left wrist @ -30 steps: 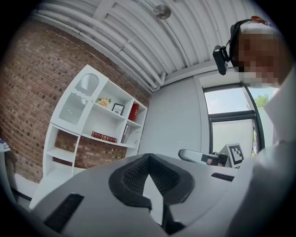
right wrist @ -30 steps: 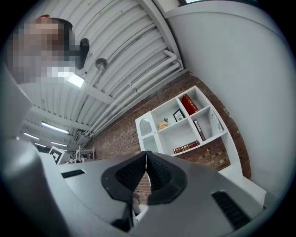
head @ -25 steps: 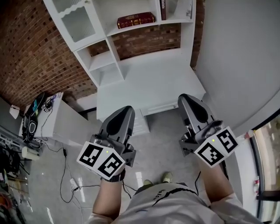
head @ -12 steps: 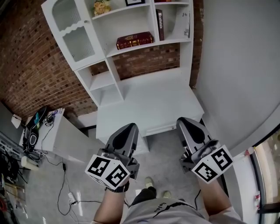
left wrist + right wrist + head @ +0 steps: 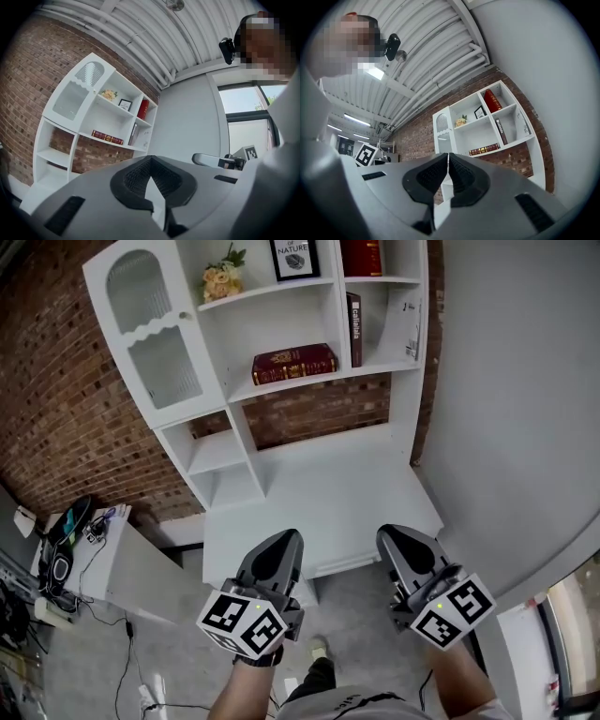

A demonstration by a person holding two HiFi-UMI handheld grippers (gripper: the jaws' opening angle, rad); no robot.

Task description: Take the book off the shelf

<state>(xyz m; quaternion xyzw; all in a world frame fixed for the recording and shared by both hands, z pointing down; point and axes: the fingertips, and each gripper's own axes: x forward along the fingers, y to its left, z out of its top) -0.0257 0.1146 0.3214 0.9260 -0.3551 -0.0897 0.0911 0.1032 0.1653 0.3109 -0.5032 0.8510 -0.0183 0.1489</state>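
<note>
A white shelf (image 5: 283, 313) stands against a brick wall (image 5: 56, 418) in the upper half of the head view, and it holds three books. The flat book (image 5: 294, 364), dark red with gold print, lies on its side on the middle board, about at the centre top of the frame. Just right of it, past a thin divider, the upright book (image 5: 354, 329) stands with its dark spine to the front. The top book (image 5: 361, 256), bright red, stands one board higher, at the top edge of the frame. Left of the top book there is a framed picture (image 5: 294, 259) and then some flowers (image 5: 221, 279) on the same board. A glass door (image 5: 150, 343) closes the upper left part of the shelf. Below the boards a white desk (image 5: 319, 488) comes out toward the person. Both grippers are in the lower part of the frame, near the front edge of the desk and well apart from all the books. The left gripper (image 5: 287, 540) has its jaws closed together, tip against tip, and nothing is between them. The right gripper (image 5: 386, 534) is the same: its jaws meet and it holds nothing. Each one carries a marker cube, the left cube (image 5: 242, 622) and the right cube (image 5: 454, 611), close to the bottom edge. At the lower left a side table (image 5: 103, 563) carries cables and small devices.
</note>
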